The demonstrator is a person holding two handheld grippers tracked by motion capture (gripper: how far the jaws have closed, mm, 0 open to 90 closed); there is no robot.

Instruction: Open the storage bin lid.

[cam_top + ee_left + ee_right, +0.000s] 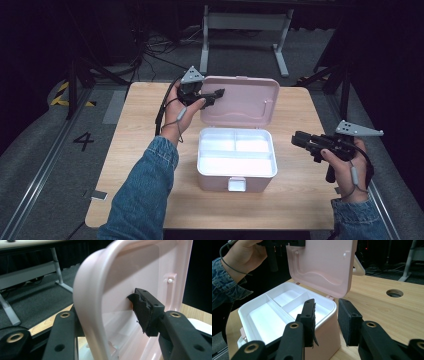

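A pink box (237,180) with a white divided tray (235,150) stands mid-table, its lid (245,100) raised upright at the back. My left gripper (218,93) reaches the lid's left edge. In the left gripper view the lid's rim (92,305) runs between the jaws of that gripper (105,307), with a gap showing between the rim and the right pad (143,312). My right gripper (300,140) hovers to the right of the box, open and empty. The right gripper view has its jaws (327,307) aimed at the box's near corner (329,322), below the lid (322,265).
The wooden table (140,120) has bare room on both sides of the box and a round cable hole (394,293) at one side. A white table frame (245,22) and cables lie on the floor beyond. The box handle (359,268) sticks out behind the lid.
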